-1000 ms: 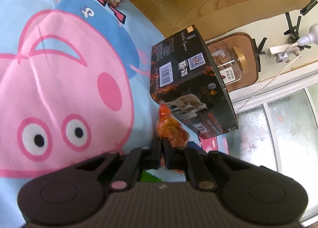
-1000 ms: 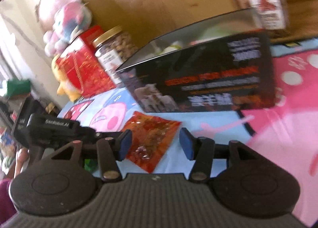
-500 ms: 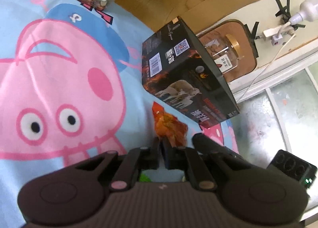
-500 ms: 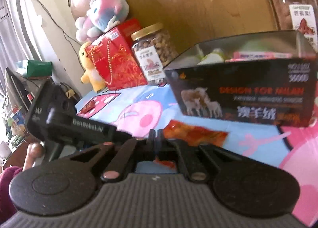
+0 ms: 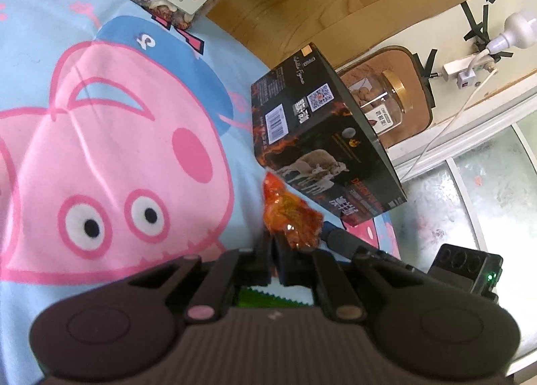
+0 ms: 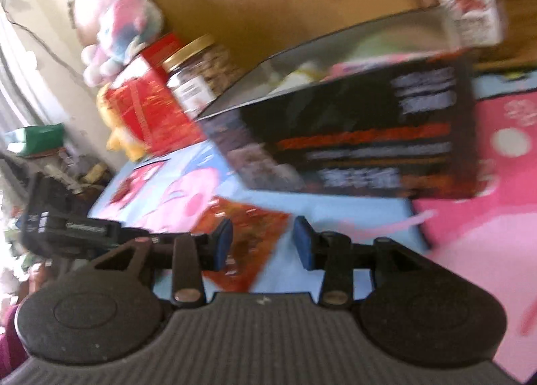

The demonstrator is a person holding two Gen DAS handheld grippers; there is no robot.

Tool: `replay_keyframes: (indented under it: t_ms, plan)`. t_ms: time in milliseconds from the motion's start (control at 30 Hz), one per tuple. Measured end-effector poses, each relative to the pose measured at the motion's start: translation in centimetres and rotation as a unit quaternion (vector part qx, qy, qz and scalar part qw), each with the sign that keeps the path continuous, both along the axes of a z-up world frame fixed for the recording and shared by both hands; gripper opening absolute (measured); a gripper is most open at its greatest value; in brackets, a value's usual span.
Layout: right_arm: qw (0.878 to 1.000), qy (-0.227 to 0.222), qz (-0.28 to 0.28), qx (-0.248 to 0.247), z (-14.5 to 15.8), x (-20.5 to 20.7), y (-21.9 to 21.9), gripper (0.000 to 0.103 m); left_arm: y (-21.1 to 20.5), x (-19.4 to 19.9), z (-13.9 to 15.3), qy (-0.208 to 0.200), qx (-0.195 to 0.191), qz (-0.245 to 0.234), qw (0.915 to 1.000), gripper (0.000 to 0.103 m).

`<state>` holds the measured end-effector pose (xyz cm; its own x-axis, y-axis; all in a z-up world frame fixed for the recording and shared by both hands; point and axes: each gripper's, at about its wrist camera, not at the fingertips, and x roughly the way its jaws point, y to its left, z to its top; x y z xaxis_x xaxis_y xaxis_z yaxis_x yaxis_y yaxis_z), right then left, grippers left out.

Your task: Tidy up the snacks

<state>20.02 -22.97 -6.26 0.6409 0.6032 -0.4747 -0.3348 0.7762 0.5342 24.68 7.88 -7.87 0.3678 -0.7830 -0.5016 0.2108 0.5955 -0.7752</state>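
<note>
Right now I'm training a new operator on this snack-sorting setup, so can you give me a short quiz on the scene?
1. True or false: the left gripper is shut on the orange snack packet.
2. The top of the black box is: A) open, with items showing inside; B) taped shut; C) covered by a red bag.
3. In the left wrist view, what stands just behind the box, by the wall?

Key:
1. True. The fingers are together, pinching the packet's edge.
2. A.
3. A glass jar with a gold lid.
</note>
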Motion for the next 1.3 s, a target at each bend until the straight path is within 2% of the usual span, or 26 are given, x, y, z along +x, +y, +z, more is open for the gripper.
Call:
replay_keyframes:
  t_ms: [100, 233, 333, 467, 567, 800, 967, 1133, 1300]
  plan:
    - [1.000, 0.009, 0.010, 0.020, -0.2, 0.2, 0.3, 0.045, 0.2, 0.0, -0.1, 0.001, -0.005, 0.000, 1.0000, 0.005]
    - [0.989, 0.060, 0.010, 0.133, -1.3, 0.4, -1.5, 0.045, 0.3, 0.0, -0.2, 0.001, -0.009, -0.001, 1.0000, 0.005]
    - [0.980, 0.086, -0.005, 0.177, -1.8, -0.5, -3.2, 0.045, 0.3, 0.0, -0.2, -0.001, -0.007, -0.001, 1.0000, 0.005]
    - [0.985, 0.088, -0.015, 0.146, -1.0, -2.2, -3.7, 0.045, 0.3, -0.1, -0.2, -0.002, -0.009, -0.001, 1.0000, 0.005]
    - [0.993, 0.075, -0.021, 0.090, -0.4, -2.2, -3.0, 0.045, 0.3, 0.0, -0.3, -0.001, -0.011, -0.001, 0.9999, 0.006]
    - [0.990, 0.087, -0.032, 0.105, -0.8, -0.2, -1.7, 0.043, 0.5, 0.0, -0.4, 0.002, -0.013, 0.001, 0.9999, 0.006]
    - [0.994, 0.048, -0.064, 0.071, -0.2, 0.7, -2.3, 0.043, 0.4, -0.1, -0.4, -0.001, -0.012, 0.001, 0.9999, 0.006]
    - [0.995, 0.047, -0.043, 0.081, -0.6, 1.7, -1.6, 0.044, 0.4, -0.1, -0.4, -0.002, -0.011, 0.002, 0.9999, 0.006]
    - [0.992, 0.067, -0.004, 0.105, -1.0, 1.1, -1.4, 0.036, 0.4, -0.1, -0.3, -0.003, -0.011, 0.002, 0.9999, 0.006]
